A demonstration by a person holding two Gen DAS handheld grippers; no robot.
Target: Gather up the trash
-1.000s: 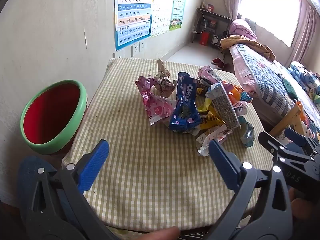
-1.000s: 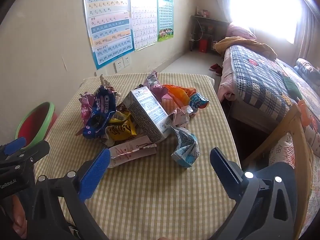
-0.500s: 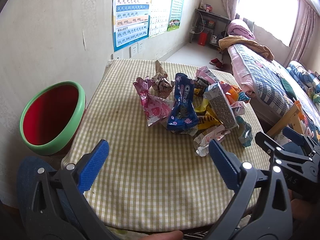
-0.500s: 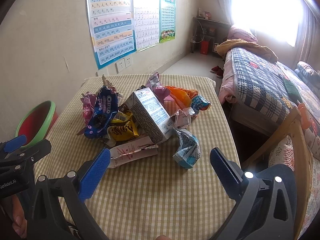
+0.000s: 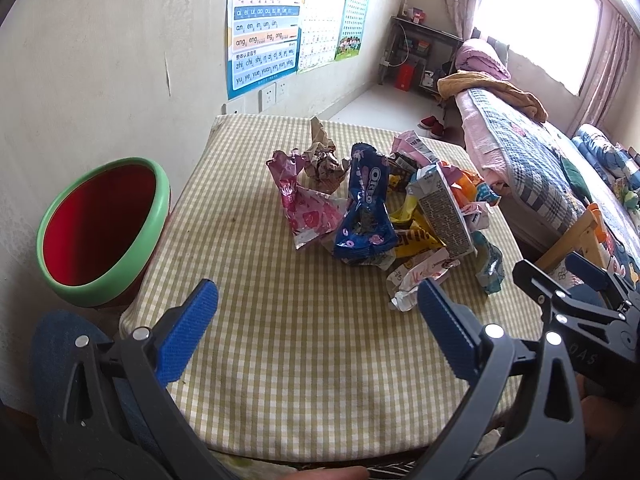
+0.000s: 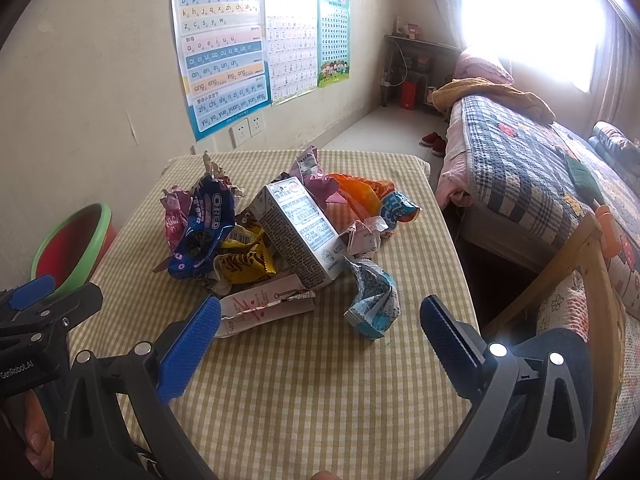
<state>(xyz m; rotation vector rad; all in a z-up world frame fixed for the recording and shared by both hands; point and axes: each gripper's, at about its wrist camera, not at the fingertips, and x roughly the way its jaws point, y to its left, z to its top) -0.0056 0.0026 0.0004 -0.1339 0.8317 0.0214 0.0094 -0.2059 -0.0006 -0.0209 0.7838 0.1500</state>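
A small table covered with a yellow checked cloth (image 5: pixel 280 344) occupied the lower half of both views, set in a bedroom with wall charts (image 6: pixel 220 60) at upper left and a bed (image 6: pixel 540 168) at right. At the bottom of the left wrist view, the left gripper (image 5: pixel 318 320) was held with its blue pads spread wide and nothing between them; the right gripper (image 6: pixel 320 332) was likewise seen wide apart and empty at the bottom of its own view. Just beyond the right gripper lay a flat white wrapper (image 6: pixel 264 308) and a crumpled light-blue packet (image 6: pixel 374 300). Behind these, at frame centre, the trash was heaped: a grey carton (image 6: pixel 300 236) leaned across a yellow wrapper (image 6: pixel 244 264), a blue Oreo bag (image 5: pixel 366 208), a pink bag (image 5: pixel 304 208) and an orange bag (image 6: pixel 360 192). A red bin with a green rim (image 5: pixel 100 224) was seen at the left edge, beside the table. Risk was judged as follows: thin foil could slip from the pads, and removal of a lower wrapper could topple the leaning carton or push pieces off the right table edge.
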